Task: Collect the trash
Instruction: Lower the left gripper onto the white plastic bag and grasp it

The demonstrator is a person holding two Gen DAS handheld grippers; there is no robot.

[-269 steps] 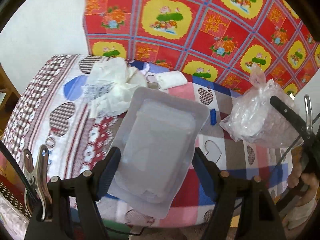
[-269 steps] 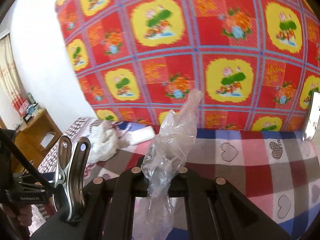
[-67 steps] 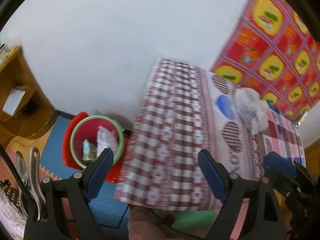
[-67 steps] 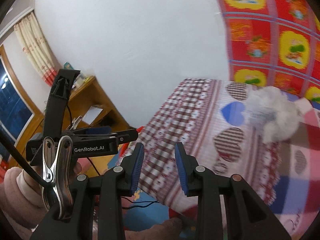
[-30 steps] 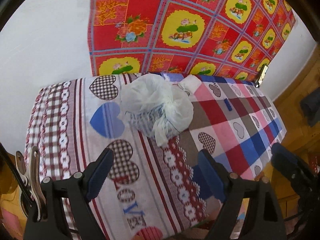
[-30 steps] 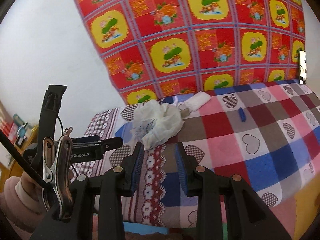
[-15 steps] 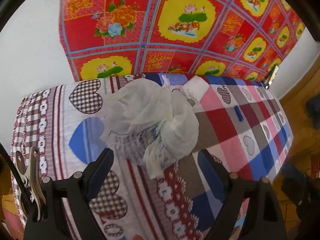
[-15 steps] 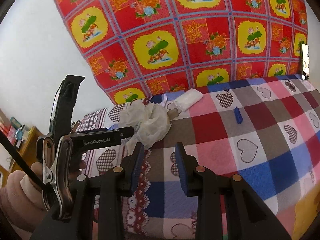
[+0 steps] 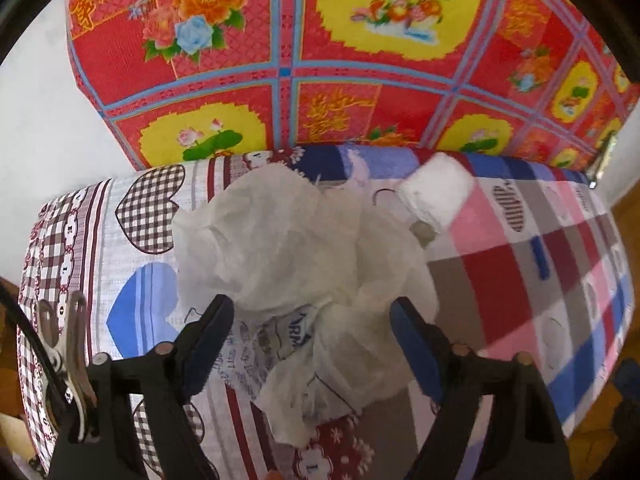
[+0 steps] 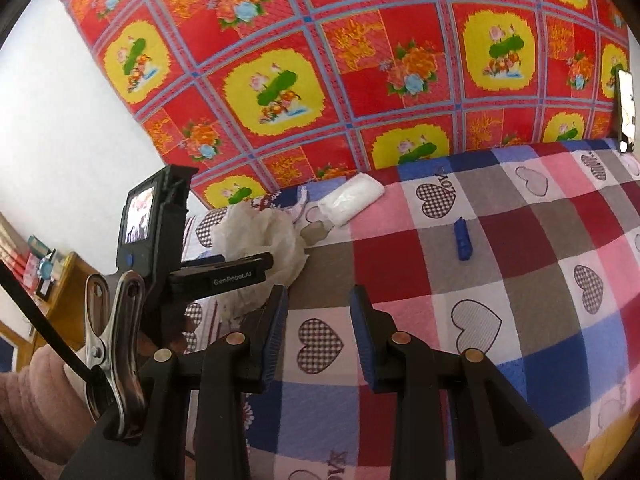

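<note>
A crumpled white plastic bag [image 9: 288,240] with printed lettering lies at the left end of the heart-patterned tablecloth [image 9: 520,280]. My left gripper [image 9: 310,312] points down over it. Its jaws are closing, with the bag's near part between them and the pads not pressing on it. A white padded packet [image 9: 436,192] lies just beyond the bag, and a small blue piece [image 9: 538,256] lies to the right. In the right wrist view the bag [image 10: 260,228], the packet [image 10: 352,198] and the blue piece [image 10: 462,242] all show. My right gripper [image 10: 318,300] hangs over bare cloth, partly open and holding nothing.
A red and yellow floral cloth [image 9: 360,80] hangs behind the table. A phone [image 10: 626,108] stands at the far right edge. The left tool's black housing [image 10: 160,216] and a pink sleeve [image 10: 32,400] fill the left. A wooden shelf [image 10: 48,280] stands beyond.
The left gripper has dropped towards the white bag, which now sits between its jaws; they have narrowed a little. The right gripper has moved closer over the table, its opening unchanged.
</note>
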